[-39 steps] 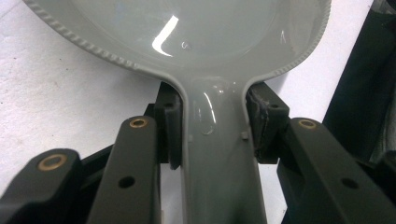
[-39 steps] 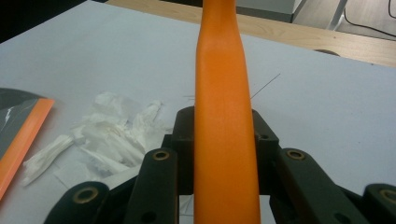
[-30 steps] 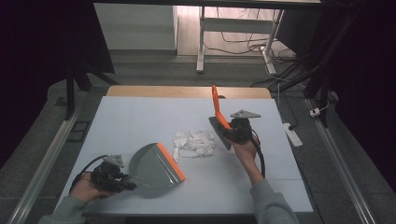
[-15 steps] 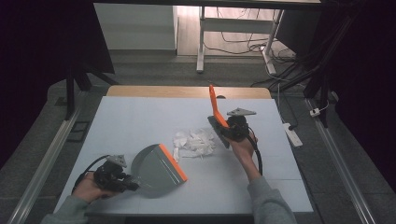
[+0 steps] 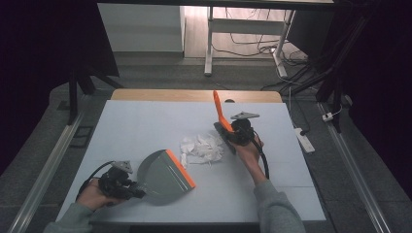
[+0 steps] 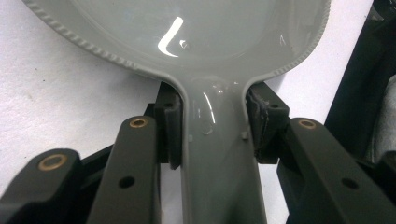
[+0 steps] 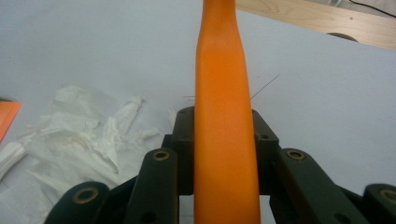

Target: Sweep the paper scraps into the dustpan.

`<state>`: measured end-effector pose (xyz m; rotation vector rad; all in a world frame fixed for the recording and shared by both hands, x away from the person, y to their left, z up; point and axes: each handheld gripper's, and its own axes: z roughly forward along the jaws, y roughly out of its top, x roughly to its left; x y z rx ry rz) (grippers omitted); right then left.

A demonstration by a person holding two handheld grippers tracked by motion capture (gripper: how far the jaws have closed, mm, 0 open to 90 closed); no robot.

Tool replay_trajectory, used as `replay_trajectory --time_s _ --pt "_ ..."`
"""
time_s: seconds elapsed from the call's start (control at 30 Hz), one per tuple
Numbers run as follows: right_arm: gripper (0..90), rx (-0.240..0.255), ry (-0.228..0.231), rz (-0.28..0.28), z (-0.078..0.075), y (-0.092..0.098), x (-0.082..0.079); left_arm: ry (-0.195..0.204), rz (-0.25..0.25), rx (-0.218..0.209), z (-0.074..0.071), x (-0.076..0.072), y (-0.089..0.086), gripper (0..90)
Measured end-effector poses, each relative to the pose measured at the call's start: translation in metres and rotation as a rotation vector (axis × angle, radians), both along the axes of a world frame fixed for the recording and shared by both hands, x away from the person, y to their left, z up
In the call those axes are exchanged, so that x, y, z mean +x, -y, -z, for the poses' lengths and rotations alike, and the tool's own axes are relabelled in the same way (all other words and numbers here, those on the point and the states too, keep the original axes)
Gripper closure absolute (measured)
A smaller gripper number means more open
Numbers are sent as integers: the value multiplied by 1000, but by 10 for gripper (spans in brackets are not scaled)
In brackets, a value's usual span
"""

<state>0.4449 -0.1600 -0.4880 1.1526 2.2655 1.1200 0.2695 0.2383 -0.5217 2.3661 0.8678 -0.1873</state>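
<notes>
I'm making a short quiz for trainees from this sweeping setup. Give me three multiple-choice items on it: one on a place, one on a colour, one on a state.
1. Where does the crumpled paper lie?
A. inside the dustpan
B. on the table between the dustpan and the brush
C. on the floor

2. What colour is the lip along the open edge of the dustpan?
A. orange
B. blue
C. white

3. What is the left gripper doing?
A. hanging open above the table
B. shut on the dustpan's handle
C. shut on the brush

Answers:
1 B, the high view shows the paper on the table, with the dustpan to one side and the brush, held by the right gripper, to the other.
2 A, the strip on the pan's open edge is orange.
3 B, the left gripper view shows both jaws pressed against the grey handle.
</notes>
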Motion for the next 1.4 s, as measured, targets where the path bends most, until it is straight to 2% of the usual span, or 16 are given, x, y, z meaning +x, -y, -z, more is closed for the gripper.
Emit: replay_trajectory --time_s 0.27,0.37,0.57,0.93,1.1,1.4 --pt "703 -53 -24 -18 5 -20 5 -8 7 -7 2 2 3 612" --pt "704 -59 -33 -24 7 -26 6 -11 9 -10 2 3 4 612" --pt "704 -48 -41 -44 8 -35 3 -12 10 -11 2 4 5 612" --pt "703 -14 -62 -100 10 -53 -10 -17 4 -15 3 5 6 611" --pt "703 -15 -67 -121 10 -62 -16 -18 3 -15 3 5 6 612" --pt "703 -10 -78 -196 10 -80 -30 -17 3 -15 3 5 6 611"
